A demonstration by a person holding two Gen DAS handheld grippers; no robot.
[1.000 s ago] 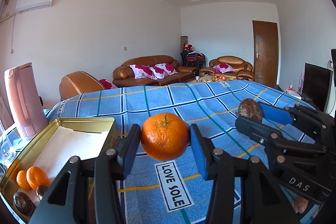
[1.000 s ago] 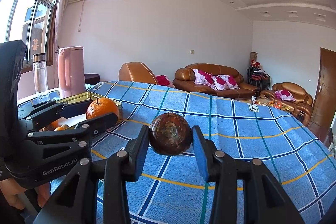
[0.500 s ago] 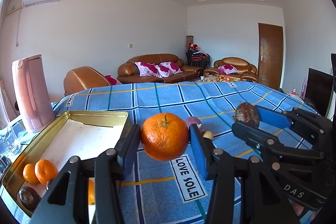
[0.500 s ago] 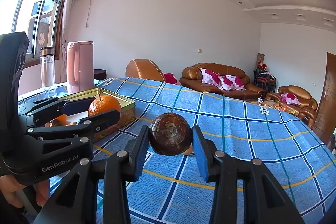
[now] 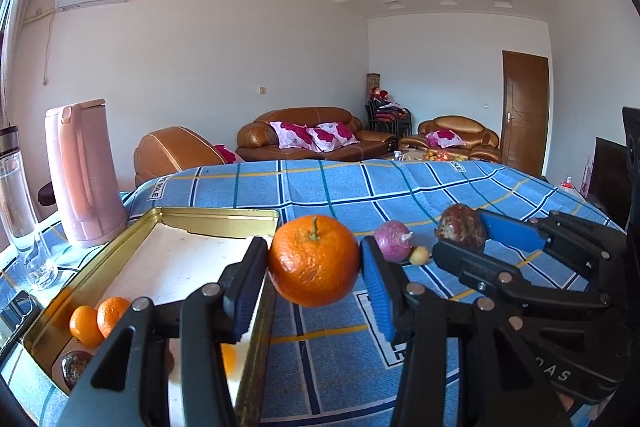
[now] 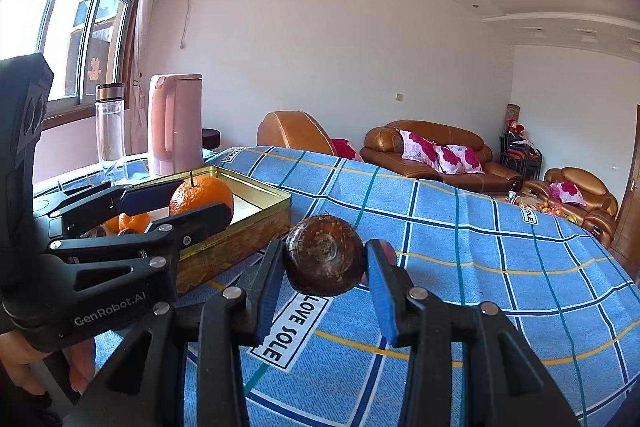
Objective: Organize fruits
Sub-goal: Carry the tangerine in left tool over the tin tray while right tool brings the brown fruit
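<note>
Since a second ago both my tools have slid left across the surface [image 5: 328, 187], so the gold tin [image 5: 216, 217] now sits closer under my left one and a purple fruit [image 5: 394, 246] with a small yellow one [image 5: 419, 255] beside it has come into sight on the blue checked cloth [image 6: 460, 227]. That cloth covers the surface, with a "LOVE SOLE" label [image 6: 294, 327] just past my right tool. The tin lies on the left side, open, its pale floor mostly bare; two small oranges [image 5: 98, 319] and a dark brown fruit [image 5: 74, 367] rest in its near left corner. A pink kettle [image 5: 82, 173] and a clear bottle [image 6: 110, 127] stand beyond it on the far left. My left tool [image 5: 314, 265] is clamped on a big orange [image 5: 314, 261], held above the tin's near right edge. My right tool [image 6: 324, 261] is clamped on a brown, rough-skinned fruit [image 6: 324, 261], held above the cloth to the right of the tin.
</note>
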